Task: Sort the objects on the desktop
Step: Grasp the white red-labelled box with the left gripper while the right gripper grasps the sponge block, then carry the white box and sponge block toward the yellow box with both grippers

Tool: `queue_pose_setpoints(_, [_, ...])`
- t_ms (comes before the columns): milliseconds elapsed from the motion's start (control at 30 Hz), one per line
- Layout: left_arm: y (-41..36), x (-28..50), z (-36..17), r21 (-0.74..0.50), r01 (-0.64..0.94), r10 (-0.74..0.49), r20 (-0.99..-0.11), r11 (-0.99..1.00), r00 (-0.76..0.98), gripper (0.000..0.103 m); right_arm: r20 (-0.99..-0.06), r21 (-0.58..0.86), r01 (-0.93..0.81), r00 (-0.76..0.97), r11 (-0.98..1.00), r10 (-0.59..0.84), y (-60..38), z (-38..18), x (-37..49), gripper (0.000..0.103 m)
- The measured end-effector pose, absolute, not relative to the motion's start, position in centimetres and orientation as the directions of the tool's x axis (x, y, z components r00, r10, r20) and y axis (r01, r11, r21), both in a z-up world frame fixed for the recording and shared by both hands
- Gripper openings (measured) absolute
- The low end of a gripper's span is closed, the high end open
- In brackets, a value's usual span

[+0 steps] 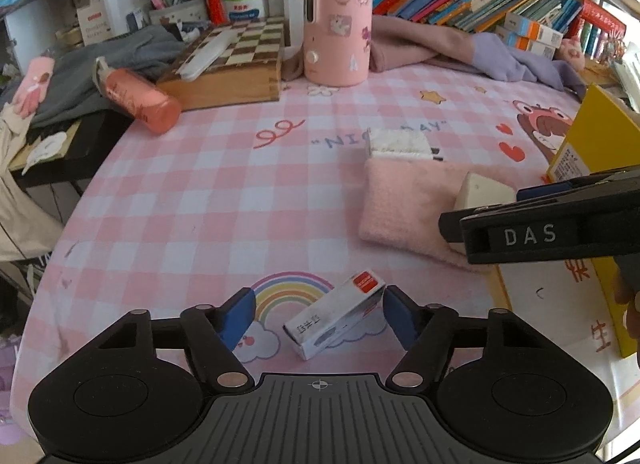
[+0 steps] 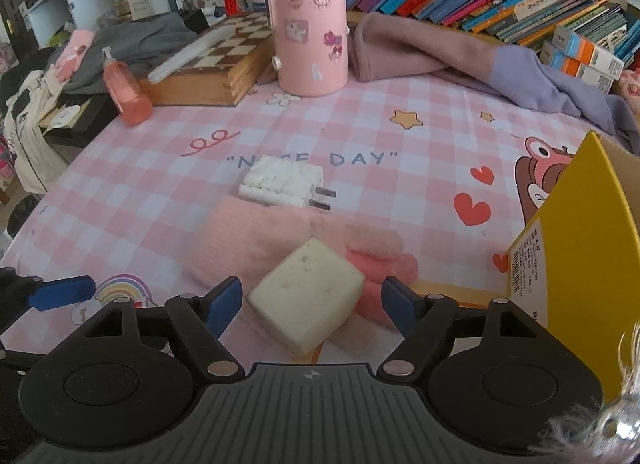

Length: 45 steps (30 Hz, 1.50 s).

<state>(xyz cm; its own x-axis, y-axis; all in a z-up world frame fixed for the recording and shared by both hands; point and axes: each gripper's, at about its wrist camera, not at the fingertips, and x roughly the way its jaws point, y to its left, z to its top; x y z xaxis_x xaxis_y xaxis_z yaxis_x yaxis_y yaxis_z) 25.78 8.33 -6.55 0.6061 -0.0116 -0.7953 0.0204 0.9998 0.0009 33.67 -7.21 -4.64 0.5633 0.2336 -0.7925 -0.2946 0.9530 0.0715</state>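
Between the right hand-held gripper (image 2: 312, 304) fingers, spread and gripping nothing, sat the cream block (image 2: 307, 295) on the pink cloth (image 2: 256, 236). Best centred, then closed squarely on its flat sides. Left hand-held gripper (image 1: 319, 314) was likewise released, straddling the small box (image 1: 335, 314) on the bench (image 1: 200, 192).

Fuzzy pink cloth pouch (image 2: 280, 240), scuffed matt white plastic charger (image 2: 282, 186), smooth cream block (image 2: 308, 296), glossy cardboard small box (image 1: 336, 318), wooden chessboard case (image 2: 212, 68), printed cloth over tabletop (image 2: 160, 192)
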Motion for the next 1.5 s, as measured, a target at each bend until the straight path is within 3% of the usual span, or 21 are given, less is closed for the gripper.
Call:
queue_pose_setpoints(167, [8.1, 25.7, -7.0, -0.002, 0.033, -0.021, -0.803, 0.999, 0.595, 0.042, -0.796, 0.074, -0.301, 0.557, 0.951, 0.239, -7.4, -5.0, 33.9, 0.07])
queue_pose_setpoints(233, [8.2, 25.7, -6.9, -0.005, 0.034, -0.024, -0.801, 0.999, 0.598, 0.034, -0.79, 0.078, -0.318, 0.558, 0.945, 0.253, -7.3, -4.9, 33.8, 0.058])
queue_pose_setpoints(333, [8.4, 25.7, -6.7, -0.029, 0.037, -0.046, -0.799, 0.999, 0.599, 0.013, -0.781, 0.06, -0.337, 0.57, 0.94, 0.255, -7.2, -4.6, 33.6, 0.049])
queue_pose_setpoints(600, [8.1, 24.9, -4.8, -0.021, 0.05, -0.049, -0.746, 0.999, 0.664, 0.013, -0.741, 0.084, -0.32, 0.613, 0.944, 0.274, -7.8, -3.2, 32.9, 0.042])
queue_pose_setpoints(1500, [8.0, 16.4, 0.0, -0.055, 0.077, -0.095, -0.642, 0.995, 0.761, 0.013, -0.667, 0.104, -0.306, 0.685, 0.946, 0.295, -8.9, 0.8, 23.6, 0.04])
